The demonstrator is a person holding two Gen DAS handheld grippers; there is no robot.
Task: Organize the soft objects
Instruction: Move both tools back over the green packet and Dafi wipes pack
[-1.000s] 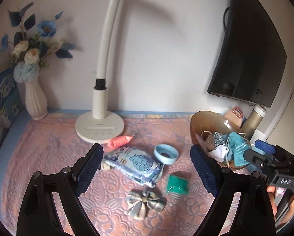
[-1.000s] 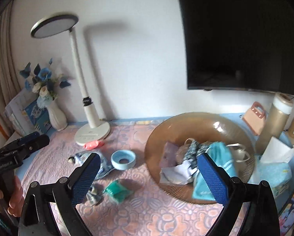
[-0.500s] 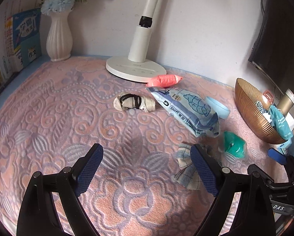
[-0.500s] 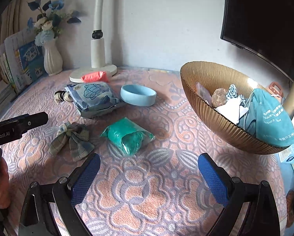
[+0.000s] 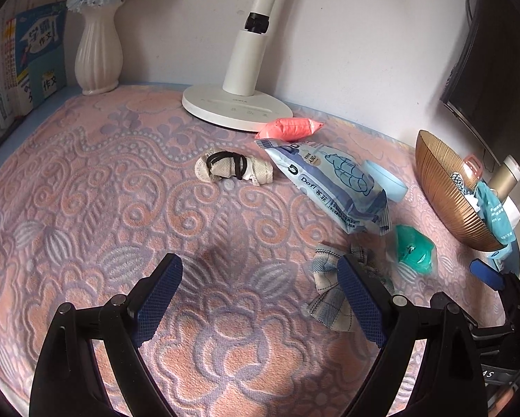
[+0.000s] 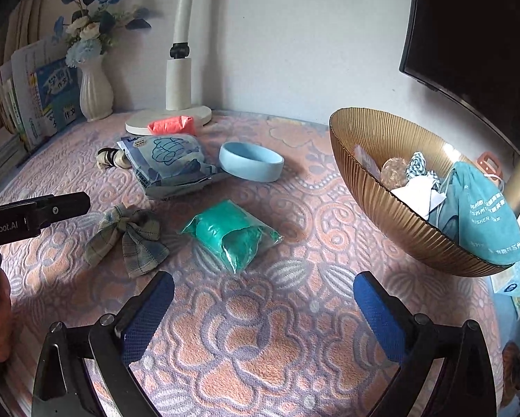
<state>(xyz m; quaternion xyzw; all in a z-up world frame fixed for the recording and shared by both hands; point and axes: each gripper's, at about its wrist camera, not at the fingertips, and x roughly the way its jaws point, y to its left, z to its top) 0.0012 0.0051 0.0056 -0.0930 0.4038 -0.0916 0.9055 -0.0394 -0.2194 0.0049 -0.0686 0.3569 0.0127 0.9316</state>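
With both tools held low over the patterned cloth (image 6: 294, 347), I see my left gripper (image 5: 260, 299) spread wide with nothing between its blue pads (image 5: 159, 295), only bare cloth under it. My right gripper (image 6: 263, 316) is spread just as wide and empty too.

Loose soft things lie ahead of me. A plaid bow (image 6: 128, 236) sits just beyond the right gripper's left finger; in the left view it lies partly behind the left gripper's right finger. Beside the bow is a green packet (image 6: 232, 232), flat on the cloth. Farther back rests a blue tissue pack (image 6: 169, 163), with a pale blue band (image 6: 251, 161) near its right edge and a beige roll (image 5: 232, 170) wrapped in black hair ties to its left. A pink packet (image 5: 289, 128) touches the lamp base (image 5: 235, 107).

At the right stands a gold bowl (image 6: 391, 205), tilted toward me, already holding a teal bag (image 6: 485, 215), a white cloth and other small pieces. A vase (image 5: 98, 55) and books (image 6: 48, 97) stand at the back left.
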